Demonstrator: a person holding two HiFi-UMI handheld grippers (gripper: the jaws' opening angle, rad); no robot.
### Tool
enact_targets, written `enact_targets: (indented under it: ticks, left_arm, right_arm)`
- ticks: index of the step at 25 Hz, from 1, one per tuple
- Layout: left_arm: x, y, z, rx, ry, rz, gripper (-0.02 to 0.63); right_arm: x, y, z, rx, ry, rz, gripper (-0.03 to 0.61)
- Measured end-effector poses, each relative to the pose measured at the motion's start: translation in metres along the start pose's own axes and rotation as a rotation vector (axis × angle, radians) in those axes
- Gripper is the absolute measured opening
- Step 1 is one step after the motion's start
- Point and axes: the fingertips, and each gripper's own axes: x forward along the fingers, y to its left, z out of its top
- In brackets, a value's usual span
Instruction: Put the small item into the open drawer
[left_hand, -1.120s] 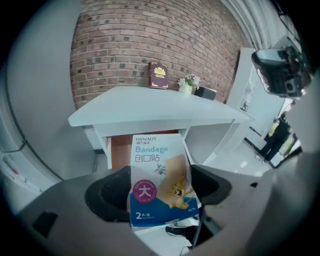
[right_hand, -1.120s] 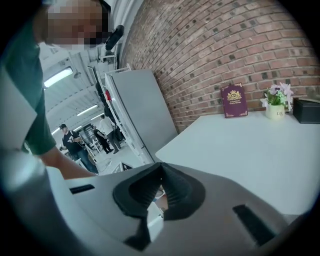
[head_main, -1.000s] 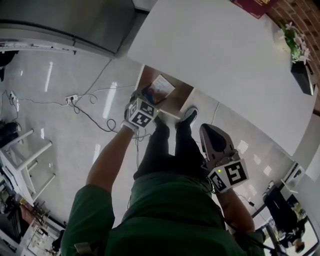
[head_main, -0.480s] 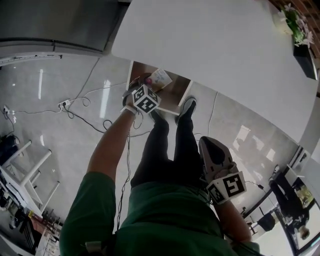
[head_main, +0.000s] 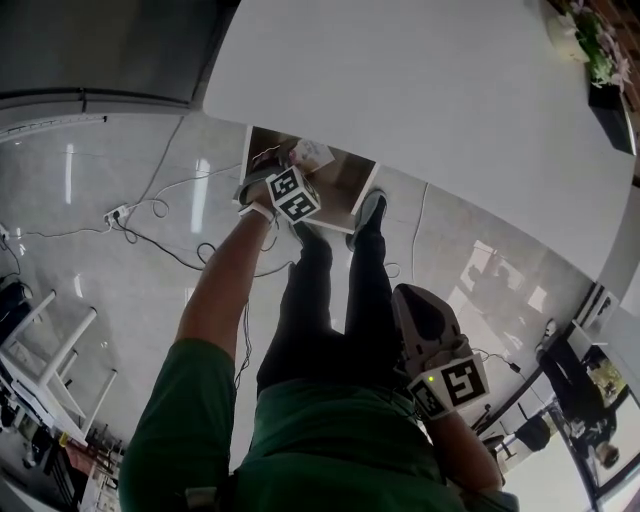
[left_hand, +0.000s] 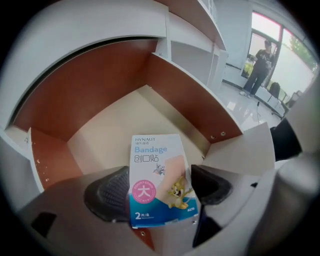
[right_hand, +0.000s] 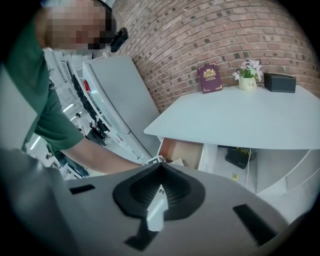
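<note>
The small item is a blue and white bandage box. My left gripper is shut on its lower half, a dark pad on each side. It hangs over the open drawer, whose pale bottom and red-brown walls lie just beneath. In the head view the left gripper reaches over the drawer under the white table's edge, the box poking out ahead. My right gripper stays low by the person's right side, shut with nothing in it; its pads meet.
The white table overhangs the drawer. The person's legs and shoes stand right in front of it. Cables trail over the glossy floor at left. A grey cabinet stands far left; a plant, a book and a black box sit on the table.
My left gripper has carried the bandage box forward, further over the open drawer. The right gripper has stayed by the person's side.
</note>
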Motion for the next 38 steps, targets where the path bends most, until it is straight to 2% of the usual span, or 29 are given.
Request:
enact_targets:
  ticks: [2, 7, 12, 19, 26, 28, 31, 34, 38]
  left_arm:
    - [-0.001, 0.006, 0.002, -0.008, -0.006, 0.031, 0.362]
    - [-0.022, 0.01, 0.01, -0.099, -0.065, 0.034, 0.362]
    - [-0.062, 0.02, 0.021, -0.212, -0.151, 0.074, 0.36]
    - [-0.153, 0.041, 0.035, -0.336, -0.275, 0.108, 0.36]
    - [-0.27, 0.073, 0.053, -0.53, -0.413, 0.222, 0.353]
    - [-0.306, 0.082, 0.059, -0.586, -0.479, 0.265, 0.322]
    - [-0.364, 0.091, 0.075, -0.635, -0.614, 0.332, 0.224]
    - [-0.423, 0.093, 0.096, -0.638, -0.748, 0.383, 0.126]
    - [-0.494, 0.096, 0.118, -0.617, -0.881, 0.47, 0.044]
  right_arm:
    - [0.002, 0.001, 0.006, -0.012, -0.01, 0.006, 0.003]
    - [0.01, 0.005, 0.02, -0.057, -0.009, 0.008, 0.003]
    - [0.018, 0.017, 0.043, -0.094, -0.042, 0.028, 0.003]
    - [0.022, 0.039, 0.092, -0.169, -0.126, 0.06, 0.003]
    - [0.007, 0.058, 0.144, -0.251, -0.221, 0.077, 0.003]
    - [0.003, 0.065, 0.157, -0.271, -0.248, 0.084, 0.003]
    - [-0.006, 0.078, 0.174, -0.304, -0.283, 0.103, 0.003]
    - [-0.015, 0.089, 0.19, -0.333, -0.313, 0.124, 0.003]
    - [-0.022, 0.099, 0.21, -0.371, -0.349, 0.17, 0.003]
